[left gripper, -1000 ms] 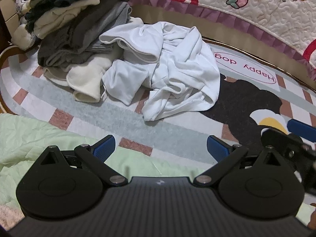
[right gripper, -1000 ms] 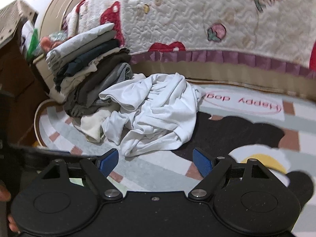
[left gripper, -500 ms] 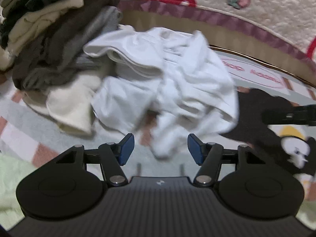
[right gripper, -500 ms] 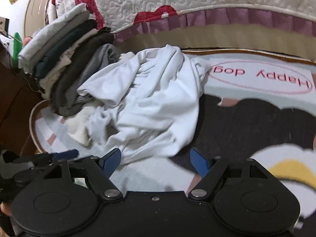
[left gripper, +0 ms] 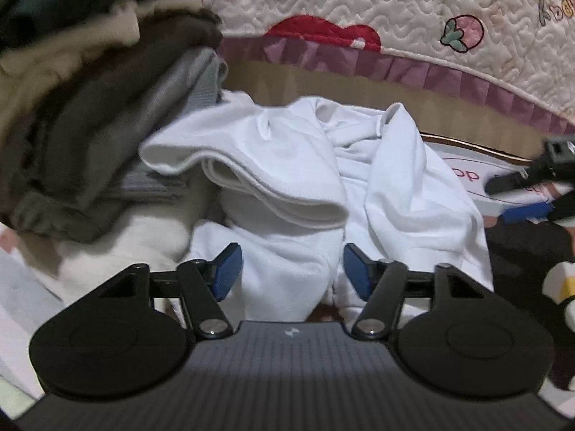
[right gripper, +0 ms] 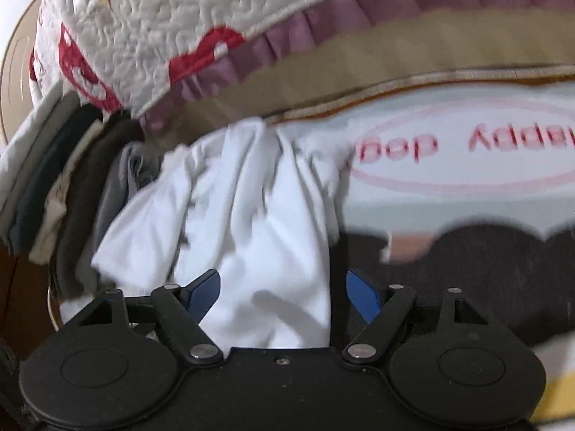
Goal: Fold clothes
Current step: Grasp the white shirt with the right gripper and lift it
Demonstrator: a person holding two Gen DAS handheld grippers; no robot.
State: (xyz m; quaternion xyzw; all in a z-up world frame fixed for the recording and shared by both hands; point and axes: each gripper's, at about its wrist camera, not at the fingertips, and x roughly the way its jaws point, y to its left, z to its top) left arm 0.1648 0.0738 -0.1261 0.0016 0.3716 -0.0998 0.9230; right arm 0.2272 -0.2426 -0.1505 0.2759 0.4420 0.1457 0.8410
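Crumpled white garment (left gripper: 287,186) heaped on a printed rug (right gripper: 467,258), leaning against the foot of a stack of folded clothes (left gripper: 90,115) to its left. Behind both, a quilted bedspread (left gripper: 395,18) with red shapes, a strawberry motif and a purple ruffle hanging down to a tan band.

Left gripper (left gripper: 293,274) low over the near edge of the white garment, blue fingers (left gripper: 226,276) partway apart and closing, a fold of white cloth lying between them; pads apparently not yet pressing on it, though fabric sits close to both. Thick rolled hem of the garment arching just beyond the fingertips.

Right gripper (right gripper: 284,296) at the garment's right-hand border, fingers (right gripper: 363,300) wide and closing. White cloth (right gripper: 251,233) filling the gap from the left finger to about the middle, dark part of the rug under the right finger. No squeeze on the fabric visible. In the left wrist view, the right gripper (left gripper: 528,194) at the far right edge, over the rug beside the garment.

Rug lettering "Happy dog" (right gripper: 449,143) inside a pink oval, upside down, just right of the garment. Picture from the right wrist smeared, edges soft.
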